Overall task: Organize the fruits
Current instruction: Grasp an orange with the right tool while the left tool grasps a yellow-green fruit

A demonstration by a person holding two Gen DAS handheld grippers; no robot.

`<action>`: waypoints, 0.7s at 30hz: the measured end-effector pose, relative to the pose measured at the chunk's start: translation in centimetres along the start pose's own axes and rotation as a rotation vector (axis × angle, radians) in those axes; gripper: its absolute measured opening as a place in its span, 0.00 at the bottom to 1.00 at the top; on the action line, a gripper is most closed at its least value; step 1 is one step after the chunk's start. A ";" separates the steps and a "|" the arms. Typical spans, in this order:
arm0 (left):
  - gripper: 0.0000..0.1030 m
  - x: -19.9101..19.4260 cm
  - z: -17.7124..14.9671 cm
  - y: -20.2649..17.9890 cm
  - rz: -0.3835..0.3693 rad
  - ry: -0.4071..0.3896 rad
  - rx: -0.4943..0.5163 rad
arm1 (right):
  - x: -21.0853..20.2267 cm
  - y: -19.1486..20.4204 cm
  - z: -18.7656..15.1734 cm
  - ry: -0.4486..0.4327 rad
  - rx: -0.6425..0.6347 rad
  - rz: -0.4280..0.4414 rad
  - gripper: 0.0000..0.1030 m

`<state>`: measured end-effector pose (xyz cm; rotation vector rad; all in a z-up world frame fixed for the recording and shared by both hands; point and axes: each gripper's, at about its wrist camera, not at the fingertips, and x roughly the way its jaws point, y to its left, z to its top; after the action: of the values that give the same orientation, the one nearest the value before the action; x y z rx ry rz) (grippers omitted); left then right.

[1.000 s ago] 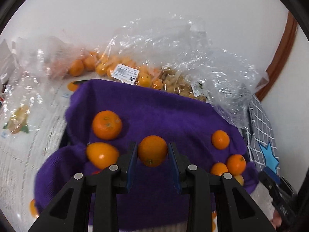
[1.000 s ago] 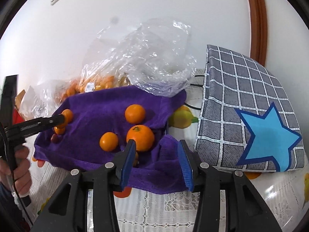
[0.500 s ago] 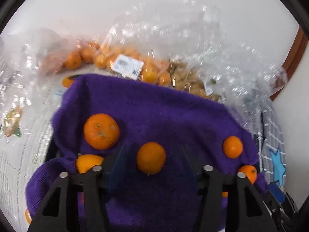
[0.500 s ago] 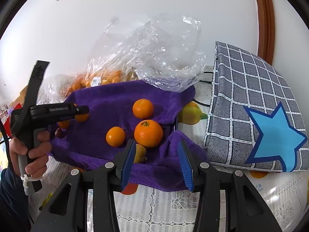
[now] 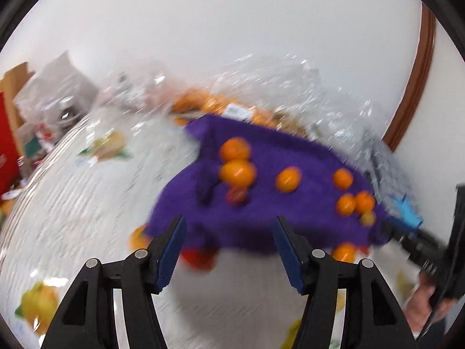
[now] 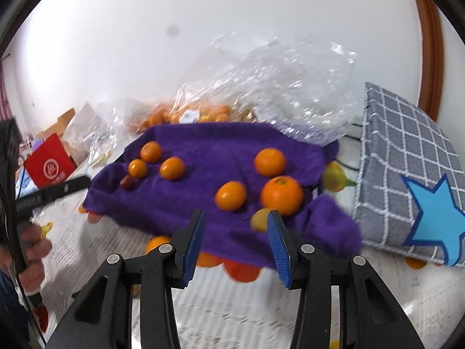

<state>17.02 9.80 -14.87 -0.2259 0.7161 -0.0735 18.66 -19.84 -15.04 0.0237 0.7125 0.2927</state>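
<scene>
Several oranges lie on a purple towel (image 6: 203, 180), also in the blurred left wrist view (image 5: 290, 212). The largest orange (image 6: 281, 195) sits near the towel's right front, with a smaller one (image 6: 230, 195) to its left. The orange I held before (image 5: 287, 179) rests mid-towel. My left gripper (image 5: 228, 226) is open and empty, held back from the towel's near edge. My right gripper (image 6: 235, 224) is open and empty at the towel's front edge, just below the largest orange.
A clear plastic bag of small oranges (image 6: 203, 113) lies behind the towel. A grey checked cushion with a blue star (image 6: 412, 180) stands to the right. A red bag (image 6: 49, 164) sits at the left. Printed fruit patterns show on the lace tablecloth (image 6: 232, 305).
My left gripper opened, let go of the orange onto the towel, and pulled back and to the left. My right gripper drew back slightly; its jaws stayed open.
</scene>
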 end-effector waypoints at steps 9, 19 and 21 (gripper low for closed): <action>0.57 -0.3 -3.0 3.5 -0.076 0.107 -0.027 | 1.2 4.5 -2.7 0.097 -0.016 0.088 0.43; 0.58 -0.2 -3.2 3.7 -0.060 0.124 -0.034 | 3.8 6.3 -2.2 0.166 -0.026 0.089 0.44; 0.58 -0.2 -3.2 3.7 -0.059 0.122 -0.035 | 4.4 6.7 -2.0 0.172 -0.033 0.073 0.43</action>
<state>14.76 12.86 -17.95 -0.2777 0.8329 -0.1325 18.79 -12.34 -18.61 -0.0070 0.8791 0.3797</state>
